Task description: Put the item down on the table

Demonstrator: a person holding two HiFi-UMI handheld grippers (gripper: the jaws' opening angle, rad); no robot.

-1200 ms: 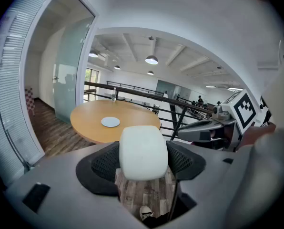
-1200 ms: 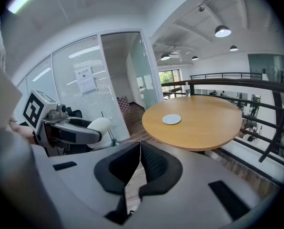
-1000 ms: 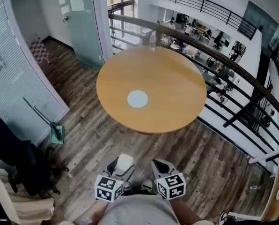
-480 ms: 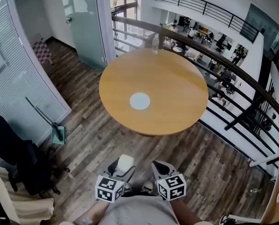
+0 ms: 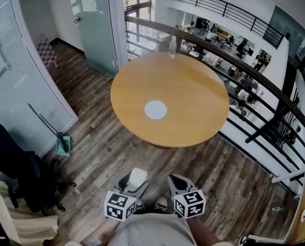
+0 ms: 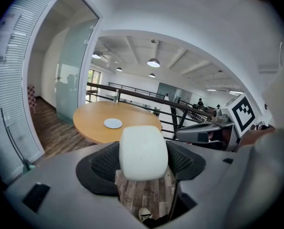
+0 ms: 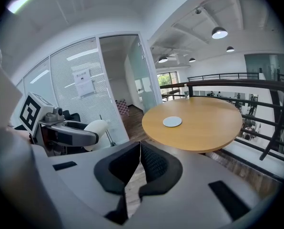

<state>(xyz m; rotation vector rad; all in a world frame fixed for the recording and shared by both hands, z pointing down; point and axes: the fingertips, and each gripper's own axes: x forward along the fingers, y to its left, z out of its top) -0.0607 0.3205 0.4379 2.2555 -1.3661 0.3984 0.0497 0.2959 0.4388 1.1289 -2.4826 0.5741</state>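
Round table [image 5: 193, 111] shifted slightly right in the head view since a second ago, left gripper [image 5: 132, 184] clamped on white rounded item [image 6: 143, 152], held over wood floor [image 5: 111, 160] well short of table, right gripper [image 7: 138, 168] pressed closed and empty, white disc [image 5: 155, 109] at table centre

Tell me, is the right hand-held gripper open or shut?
Shut. The right hand-held gripper shows, in its own view, black pads touching at the tips, nothing between.
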